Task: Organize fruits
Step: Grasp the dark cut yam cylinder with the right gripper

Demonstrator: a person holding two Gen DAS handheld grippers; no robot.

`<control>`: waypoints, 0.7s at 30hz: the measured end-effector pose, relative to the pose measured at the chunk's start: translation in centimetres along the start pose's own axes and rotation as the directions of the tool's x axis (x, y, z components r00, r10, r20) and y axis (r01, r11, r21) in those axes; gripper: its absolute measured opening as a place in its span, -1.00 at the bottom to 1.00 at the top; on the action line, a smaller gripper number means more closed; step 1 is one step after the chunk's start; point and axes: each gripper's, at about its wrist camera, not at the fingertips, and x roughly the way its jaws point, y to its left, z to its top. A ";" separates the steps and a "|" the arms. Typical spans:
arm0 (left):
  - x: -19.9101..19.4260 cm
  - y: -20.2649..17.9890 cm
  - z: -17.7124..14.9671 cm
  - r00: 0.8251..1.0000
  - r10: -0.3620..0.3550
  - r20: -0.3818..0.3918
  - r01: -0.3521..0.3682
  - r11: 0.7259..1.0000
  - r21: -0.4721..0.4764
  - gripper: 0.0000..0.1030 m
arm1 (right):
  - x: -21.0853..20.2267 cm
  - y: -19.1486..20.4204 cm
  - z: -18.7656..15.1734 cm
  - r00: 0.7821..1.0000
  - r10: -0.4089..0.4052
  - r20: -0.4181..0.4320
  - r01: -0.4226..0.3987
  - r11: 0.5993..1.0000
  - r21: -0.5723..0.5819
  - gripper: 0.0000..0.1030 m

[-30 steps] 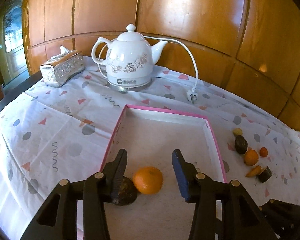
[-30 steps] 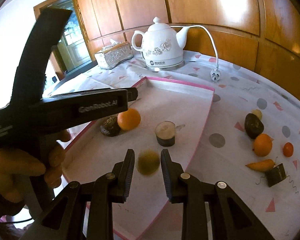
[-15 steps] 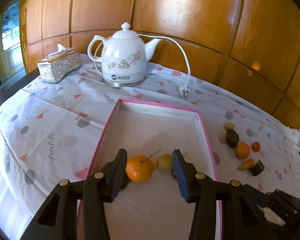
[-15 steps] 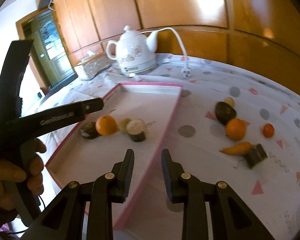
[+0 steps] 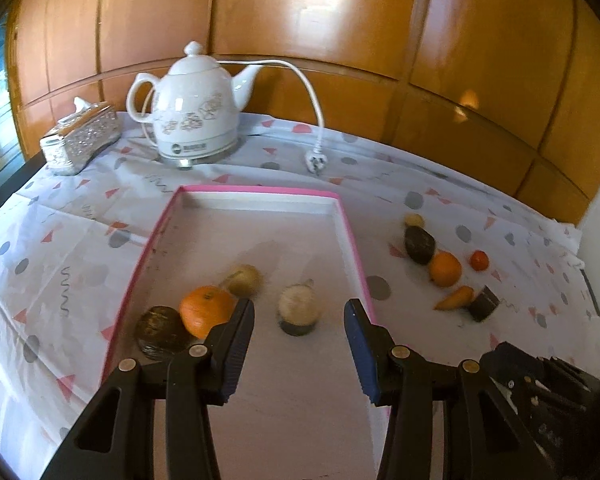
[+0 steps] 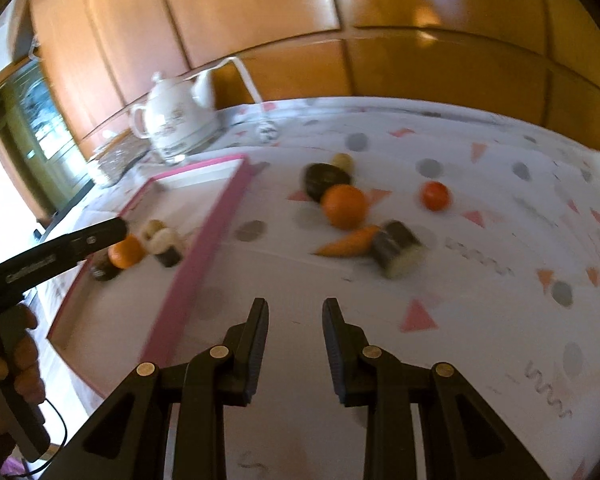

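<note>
A pink-rimmed white tray (image 5: 346, 224) (image 6: 204, 256) holds an orange (image 5: 206, 310), a dark fruit (image 5: 160, 332), a yellowish fruit (image 5: 246, 280) and a dark cylinder piece with a pale top (image 5: 298, 310). My left gripper (image 5: 300, 320) is open and empty above the tray, just before the cylinder piece. On the cloth right of the tray lie a dark fruit (image 6: 324, 178), an orange (image 6: 344, 206), a small red fruit (image 6: 435, 195), a carrot-like piece (image 6: 350, 242), another dark cylinder piece (image 6: 396, 248) and a small yellow fruit (image 6: 343, 161). My right gripper (image 6: 296, 320) is open and empty, short of them.
A white kettle (image 5: 192, 108) with its cord and plug (image 5: 314, 156) stands at the back. A silver tissue box (image 5: 80, 138) sits at the back left. Wooden panels (image 5: 340, 40) close the far side. A hand (image 6: 8, 360) holds the left gripper.
My right gripper let go of the yellowish fruit in the tray, then swung right over the cloth toward the loose fruits. The left gripper drew back and shifted right over the tray.
</note>
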 end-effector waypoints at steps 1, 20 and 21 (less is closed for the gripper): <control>0.0 -0.2 0.0 1.000 -0.004 -0.002 0.004 1.000 0.005 -0.08 | -0.1 -0.5 -0.1 1.000 -0.010 0.000 0.010 1.000 0.010 -0.46; 0.6 -5.3 -1.9 0.990 -0.131 -0.050 0.136 0.984 0.117 -0.08 | 2.4 -4.8 1.7 0.991 -0.132 -0.007 0.132 0.991 -0.021 0.06; 0.6 -5.5 -1.9 0.989 -0.137 -0.054 0.143 0.982 0.121 -0.08 | 2.7 -4.8 2.0 0.991 -0.135 -0.008 0.134 0.990 -0.032 0.07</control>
